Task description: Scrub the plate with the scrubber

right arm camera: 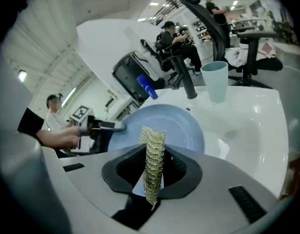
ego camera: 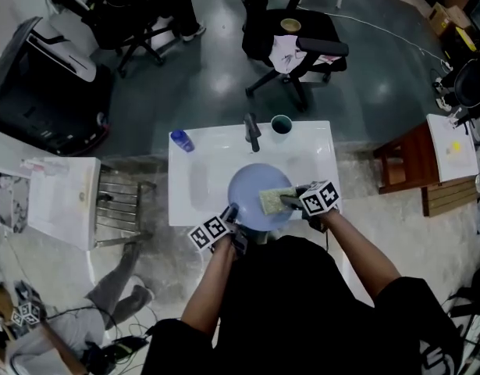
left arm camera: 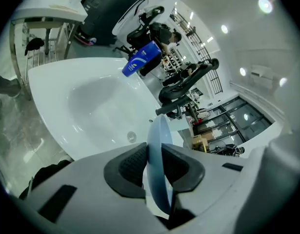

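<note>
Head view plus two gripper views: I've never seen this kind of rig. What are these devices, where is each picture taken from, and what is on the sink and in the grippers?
There is no robot here. A person holds a two-jaw gripper in each hand, and the cubes with square markers are part of those tools. The head view comes from a camera on the person's head, looking steeply down. The other two views come from cameras riding on each gripper, looking along its jaws. Below the person is a white sink with a tap, a cup and a blue bottle along its back rim. The left gripper is clamped on the edge of a blue plate, holding it over the basin. The right gripper grips a yellow-green scrubber, held over the plate.
</note>
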Tool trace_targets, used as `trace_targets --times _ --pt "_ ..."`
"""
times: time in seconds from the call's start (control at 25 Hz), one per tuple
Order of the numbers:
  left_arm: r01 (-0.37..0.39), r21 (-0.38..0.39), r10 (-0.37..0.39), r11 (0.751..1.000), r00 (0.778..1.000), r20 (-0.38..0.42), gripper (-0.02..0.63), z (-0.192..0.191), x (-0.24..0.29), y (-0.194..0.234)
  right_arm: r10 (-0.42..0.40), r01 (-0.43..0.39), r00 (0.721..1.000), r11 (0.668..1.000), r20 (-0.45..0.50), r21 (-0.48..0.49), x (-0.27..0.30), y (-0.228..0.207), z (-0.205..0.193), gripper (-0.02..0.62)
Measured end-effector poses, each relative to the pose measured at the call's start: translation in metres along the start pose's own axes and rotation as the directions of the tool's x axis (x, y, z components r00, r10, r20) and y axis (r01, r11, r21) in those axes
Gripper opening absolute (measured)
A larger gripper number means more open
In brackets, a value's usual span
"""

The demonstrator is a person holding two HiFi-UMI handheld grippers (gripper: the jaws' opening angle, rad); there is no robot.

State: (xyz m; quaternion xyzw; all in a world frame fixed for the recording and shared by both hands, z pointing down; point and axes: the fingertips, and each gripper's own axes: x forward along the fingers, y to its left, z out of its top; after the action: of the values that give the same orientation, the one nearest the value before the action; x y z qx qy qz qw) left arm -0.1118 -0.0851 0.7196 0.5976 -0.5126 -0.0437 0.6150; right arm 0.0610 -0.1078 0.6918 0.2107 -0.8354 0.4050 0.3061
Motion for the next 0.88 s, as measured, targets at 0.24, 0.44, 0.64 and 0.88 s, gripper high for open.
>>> trace_targets --times 0.24,0.44,0.64,0.88 --pt "-0.029 -0.014 0.028 0.999 0.995 -0.096 0.069 0.018 0.028 0.026 -0.085 0.060 0.987 0.983 0.140 0.172 -0.014 0.012 -0.004 0.067" --pt "-0.060 0.003 0.060 0.998 0.973 -0.224 0.072 0.025 0.063 0.050 -0.192 0.140 0.966 0.951 0.171 0.275 -0.016 0.014 -0.009 0.067" --pt "-0.142 -0.100 0.108 0.985 0.950 -0.291 0.074 0.020 0.093 0.084 -0.292 0.216 0.939 0.911 0.181 0.350 -0.021 0.022 -0.025 0.067" --pt "-0.186 -0.035 0.160 0.982 0.916 -0.369 0.097 0.024 0.109 0.091 -0.366 0.264 0.912 0.869 0.187 0.418 -0.027 0.040 -0.033 0.067"
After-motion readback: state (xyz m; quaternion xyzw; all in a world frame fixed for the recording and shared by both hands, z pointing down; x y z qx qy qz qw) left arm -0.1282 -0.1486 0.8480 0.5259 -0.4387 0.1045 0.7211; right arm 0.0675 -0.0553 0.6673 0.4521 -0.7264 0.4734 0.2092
